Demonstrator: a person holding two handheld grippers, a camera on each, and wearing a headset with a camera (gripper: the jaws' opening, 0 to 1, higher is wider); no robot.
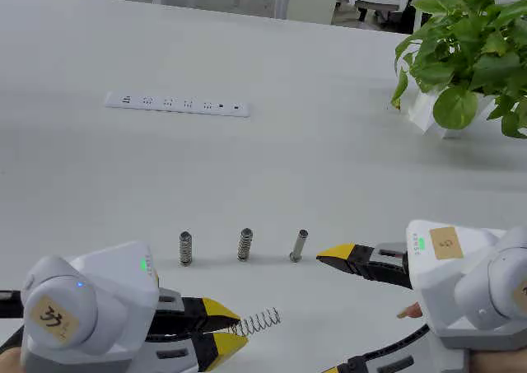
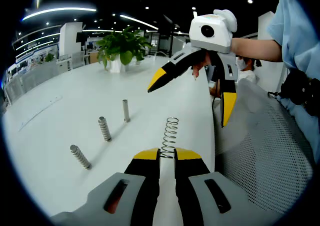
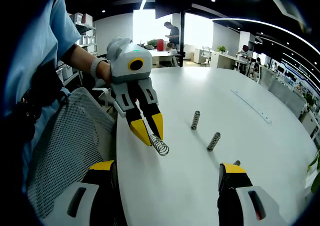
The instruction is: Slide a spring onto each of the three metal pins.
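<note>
Left claw (image 1: 240, 327) pinching coiled wire spring (image 1: 257, 322), right claw (image 3: 167, 167) wide, smooth bare pin (image 1: 298, 245)

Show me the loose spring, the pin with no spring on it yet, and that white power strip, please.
loose spring (image 1: 257, 321): head view, on its middle coils.
bare pin (image 1: 299, 245): head view, halfway up its shaft.
power strip (image 1: 177, 104): head view, middle of its top face.

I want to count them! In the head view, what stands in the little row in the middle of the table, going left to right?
first pin wearing a spring → second pin wearing a spring → bare pin
</note>
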